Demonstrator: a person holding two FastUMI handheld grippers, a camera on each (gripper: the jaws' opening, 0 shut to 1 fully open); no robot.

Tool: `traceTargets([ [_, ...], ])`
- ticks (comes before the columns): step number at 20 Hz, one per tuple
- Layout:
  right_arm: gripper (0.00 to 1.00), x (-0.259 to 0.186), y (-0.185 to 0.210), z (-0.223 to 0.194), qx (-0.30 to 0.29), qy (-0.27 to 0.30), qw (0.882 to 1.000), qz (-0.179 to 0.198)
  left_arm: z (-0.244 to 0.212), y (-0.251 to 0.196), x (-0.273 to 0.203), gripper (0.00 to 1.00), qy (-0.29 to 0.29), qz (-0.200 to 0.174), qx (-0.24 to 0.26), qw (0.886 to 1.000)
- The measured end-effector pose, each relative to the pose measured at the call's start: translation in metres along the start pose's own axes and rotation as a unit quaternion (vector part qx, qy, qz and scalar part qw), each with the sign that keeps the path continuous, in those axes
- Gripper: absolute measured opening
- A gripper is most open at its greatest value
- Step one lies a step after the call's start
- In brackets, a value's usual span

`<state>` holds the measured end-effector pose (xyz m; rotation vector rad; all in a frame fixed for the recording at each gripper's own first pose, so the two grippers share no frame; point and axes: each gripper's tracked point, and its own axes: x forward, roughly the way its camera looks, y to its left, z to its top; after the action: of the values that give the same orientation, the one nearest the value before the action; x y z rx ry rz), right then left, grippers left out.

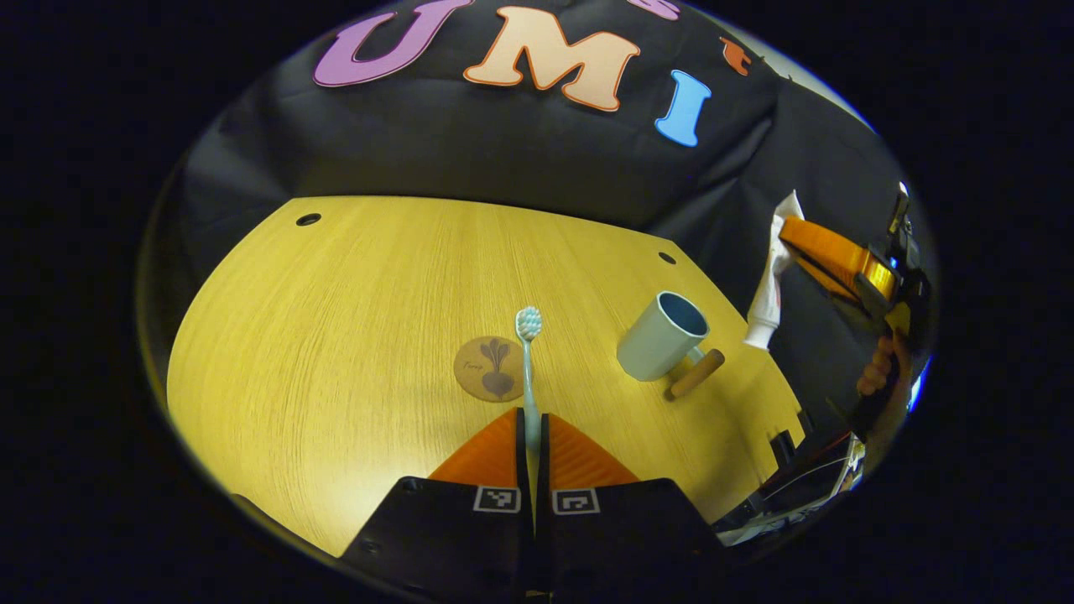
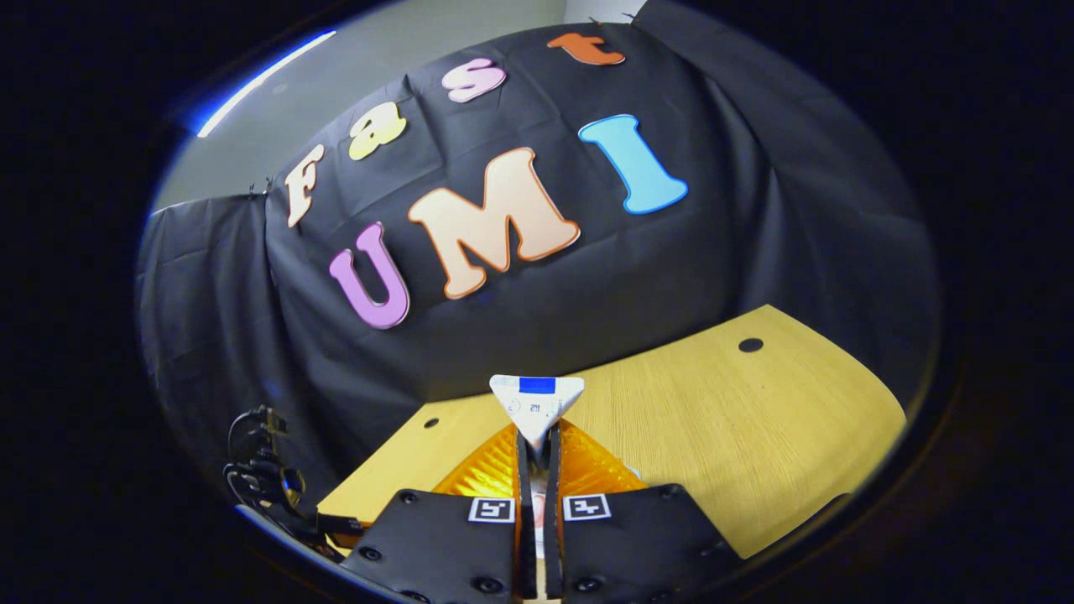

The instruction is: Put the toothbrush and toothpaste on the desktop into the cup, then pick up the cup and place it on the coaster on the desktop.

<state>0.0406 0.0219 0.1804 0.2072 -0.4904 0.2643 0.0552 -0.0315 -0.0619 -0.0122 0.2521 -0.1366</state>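
Closest in the left gripper view, the left gripper (image 1: 532, 432) pinches the handle of the toothbrush (image 1: 528, 361) between its two fingers. The brush stands up toward 12 o'clock, its bristled head above the desktop (image 1: 336, 335). Just at 10 o'clock of the fingertips lies the round coaster (image 1: 489, 369), flat on the wood, its right edge behind the brush stem. At 2 o'clock sits the cup (image 1: 663, 335), upright with a wooden handle pointing toward the near edge, mouth open and tilted by the lens. Farther out at 3 o'clock, off the table edge, the right gripper (image 1: 784, 239) holds the toothpaste (image 1: 768, 294) hanging cap-down in the air, with a hand (image 1: 877, 369) gripping the tool below.

Turning to the right gripper view, the right gripper (image 2: 537, 445) has its fingers pressed on the toothpaste (image 2: 537, 407), whose flat crimped end sticks up at 12 o'clock. The desktop (image 2: 755, 419) spreads from 1 to 4 o'clock.
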Motion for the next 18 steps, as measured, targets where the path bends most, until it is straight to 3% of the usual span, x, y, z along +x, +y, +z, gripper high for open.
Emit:
traceTargets([
  [3, 0.06, 0.033, -0.019, 0.014, -0.004, -0.038, 0.999, -0.015, 0.009, -0.001, 0.005, 0.00, -0.005, -0.003, 0.003, 1.000],
  [7, 0.06, 0.055, -0.042, -0.017, -0.041, -0.033, 0.998, -0.044, 0.039, -0.012, 0.018, 0.00, -0.037, -0.015, 0.015, 0.999],
  [11, 0.06, 0.056, -0.058, -0.049, -0.055, -0.027, 0.996, -0.069, 0.097, -0.041, 0.037, 0.00, -0.105, -0.043, 0.011, 0.993],
  [13, 0.06, 0.053, -0.065, -0.061, -0.055, -0.028, 0.995, -0.082, 0.129, -0.050, 0.046, 0.00, -0.155, -0.041, 0.013, 0.987],
  [14, 0.06, 0.052, -0.068, -0.065, -0.046, -0.034, 0.995, -0.087, 0.143, -0.069, 0.056, 0.00, -0.174, -0.059, 0.017, 0.983],
  [18, 0.09, 0.048, -0.071, -0.074, -0.041, -0.043, 0.993, -0.098, 0.160, -0.097, 0.080, 0.00, -0.193, -0.095, -0.001, 0.977],
])
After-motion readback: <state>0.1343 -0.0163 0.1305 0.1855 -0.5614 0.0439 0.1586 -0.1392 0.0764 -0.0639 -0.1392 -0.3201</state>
